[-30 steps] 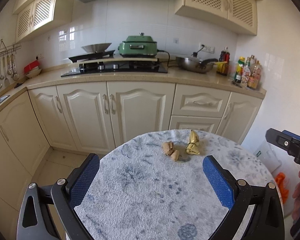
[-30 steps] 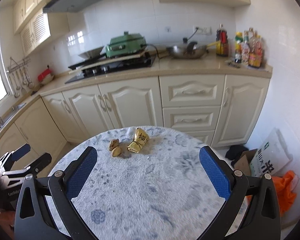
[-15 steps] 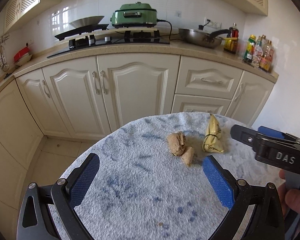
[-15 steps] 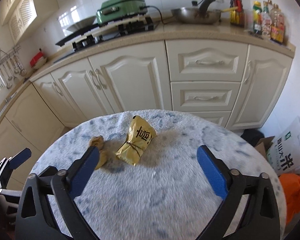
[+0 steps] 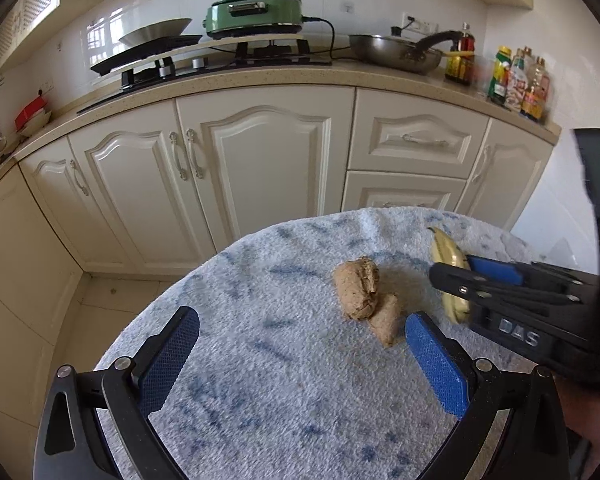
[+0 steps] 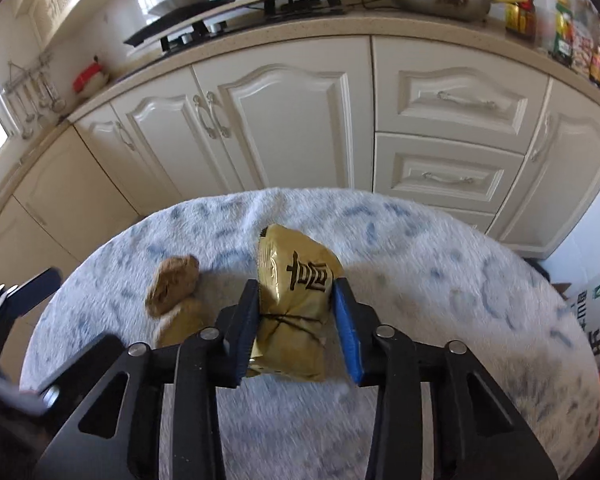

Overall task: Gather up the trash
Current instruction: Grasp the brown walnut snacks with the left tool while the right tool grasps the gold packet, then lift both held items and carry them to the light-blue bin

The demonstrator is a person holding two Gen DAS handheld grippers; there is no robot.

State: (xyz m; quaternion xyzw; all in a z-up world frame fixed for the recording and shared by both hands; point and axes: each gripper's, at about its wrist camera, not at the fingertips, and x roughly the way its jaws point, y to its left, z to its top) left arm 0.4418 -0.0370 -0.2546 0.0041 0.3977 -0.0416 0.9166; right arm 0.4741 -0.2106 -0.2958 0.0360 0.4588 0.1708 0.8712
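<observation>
While the right gripper (image 6: 296, 316) is closing around the yellow wrapper (image 6: 296, 280) on the round table (image 6: 440, 280), its pads look to be just meeting the packet's sides, so I read this as the grasp step of the first pickup. Left gripper (image 5: 300, 360) hangs wide, nothing between its pads; the two brown crumpled scraps (image 5: 364, 300) sit just ahead of it, nearer its right pad. Next: finish the squeeze, lift clear, then centre the left over the scraps. No bin visible (only a printed bag (image 6: 592, 312) beside the table, contents hidden).
</observation>
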